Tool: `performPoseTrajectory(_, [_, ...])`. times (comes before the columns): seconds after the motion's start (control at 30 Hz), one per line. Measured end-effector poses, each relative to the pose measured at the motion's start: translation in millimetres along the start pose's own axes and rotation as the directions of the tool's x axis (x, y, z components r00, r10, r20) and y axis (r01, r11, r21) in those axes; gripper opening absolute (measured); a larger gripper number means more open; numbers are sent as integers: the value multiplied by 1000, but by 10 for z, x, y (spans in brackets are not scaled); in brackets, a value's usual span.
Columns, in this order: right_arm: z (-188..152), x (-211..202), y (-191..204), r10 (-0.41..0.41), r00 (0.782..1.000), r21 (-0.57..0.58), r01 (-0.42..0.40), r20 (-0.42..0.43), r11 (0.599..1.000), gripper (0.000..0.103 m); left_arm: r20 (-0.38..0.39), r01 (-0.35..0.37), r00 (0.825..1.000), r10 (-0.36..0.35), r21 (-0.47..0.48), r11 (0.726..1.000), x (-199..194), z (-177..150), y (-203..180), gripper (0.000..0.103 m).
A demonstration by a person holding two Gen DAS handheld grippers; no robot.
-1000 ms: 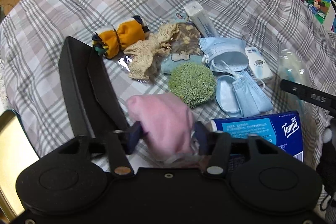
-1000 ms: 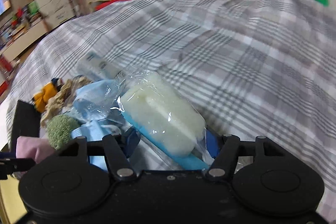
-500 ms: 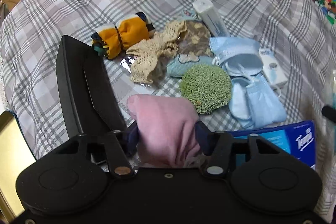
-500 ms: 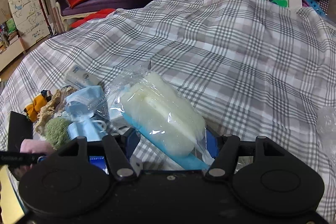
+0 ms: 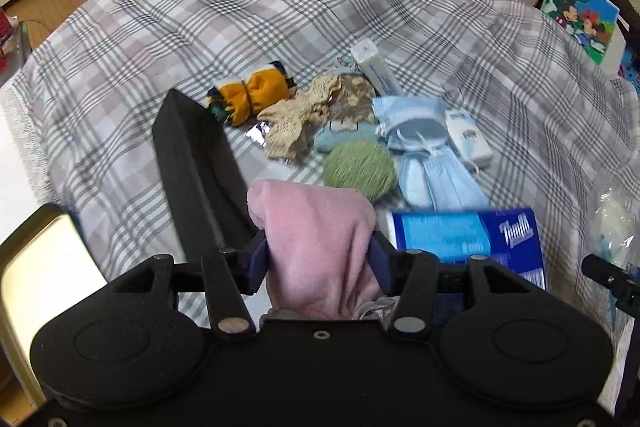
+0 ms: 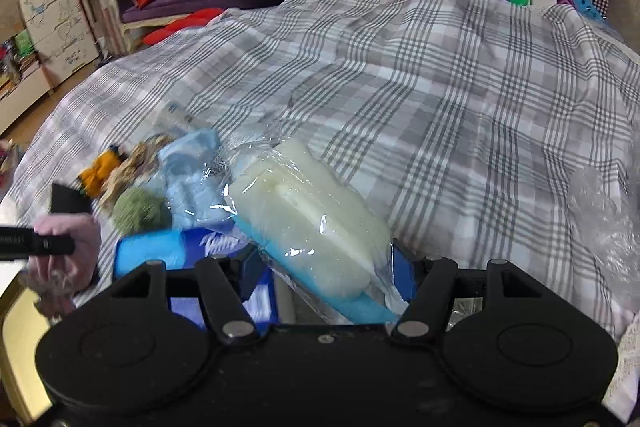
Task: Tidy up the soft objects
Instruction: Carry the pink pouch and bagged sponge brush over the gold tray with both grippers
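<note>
Step in hand: both grippers carry a soft item clear of the pile on the grey plaid cloth (image 5: 280, 11), probably toward a sorting spot.
Left gripper (image 5: 318, 261): its jaws have just been closing and now pinch the soft pink fleece cloth (image 5: 316, 235), which bulges above the pads; narrow grip.
Right gripper (image 6: 324, 269): jaws at middling width, clamped on the plastic-wrapped white and blue sponge (image 6: 308, 223), which juts up and away from the camera.
Pile on the cloth: round green knitted scrubber (image 5: 358, 169), pale blue face masks (image 5: 424, 147), beige lace piece (image 5: 298, 123), orange and navy fabric bundle (image 5: 250, 95), blue tissue pack (image 5: 468, 237), all close together.
Nearby: long black flat case (image 5: 196, 167) just left of the pink cloth; gold-rimmed tray (image 5: 36, 275) at the left edge.
Doing it well: keep the squeeze light, since fleece and sponge deform and can slip; lift each item clear of the pile and the case before swinging sideways.
Risk: crinkly wrap may slide in the right jaws.
Destination: cannot tell; perhaps the gold-rimmed tray.
</note>
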State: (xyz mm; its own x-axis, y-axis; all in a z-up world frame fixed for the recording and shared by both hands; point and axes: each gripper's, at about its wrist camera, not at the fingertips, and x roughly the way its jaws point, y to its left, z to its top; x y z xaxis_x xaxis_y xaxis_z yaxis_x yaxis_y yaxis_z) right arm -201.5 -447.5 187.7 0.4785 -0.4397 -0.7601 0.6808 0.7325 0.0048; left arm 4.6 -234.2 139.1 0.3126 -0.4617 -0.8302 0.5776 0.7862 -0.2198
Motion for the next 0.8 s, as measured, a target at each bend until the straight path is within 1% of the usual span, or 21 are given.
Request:
performPoseTrajectory(0.1, [-164,-150,59,21,999,-33,-22,-29,999,64,1,-2,1000,2,4,1000,-156,-151,63,50])
performPoseTrajectory(0.2, [-336,-317,176,48,998,-77,-51,-41,996,64,7,-1,1000,1,-13,1000,-310,-310,182,50])
performPoseTrajectory(0.33, [-497,-546,441,102,994,-153,-106,-35,983,64,21,-22,1000,23,-48,999,-488,-505,402,50])
performPoseTrajectory(0.43, [-588,-723,723,159,987,-219,-159,-21,963,64,30,-51,998,54,-87,995,-601,-630,643,50])
performPoseTrajectory(0.53, [-654,-866,1074,238,971,-282,-235,-27,930,64,37,-83,995,89,-139,987,-688,-730,929,50])
performPoseTrajectory(0.6, [-671,-909,1312,293,955,-310,-293,-47,904,64,37,-110,992,119,-181,977,-711,-777,1135,50])
performPoseTrajectory(0.7, [-710,-890,1671,374,921,-325,-388,-108,862,64,29,-148,987,160,-241,959,-703,-821,1446,50])
performPoseTrajectory(0.8, [-752,-808,2004,423,889,-319,-458,-178,830,64,18,-187,979,201,-294,937,-660,-845,1744,50])
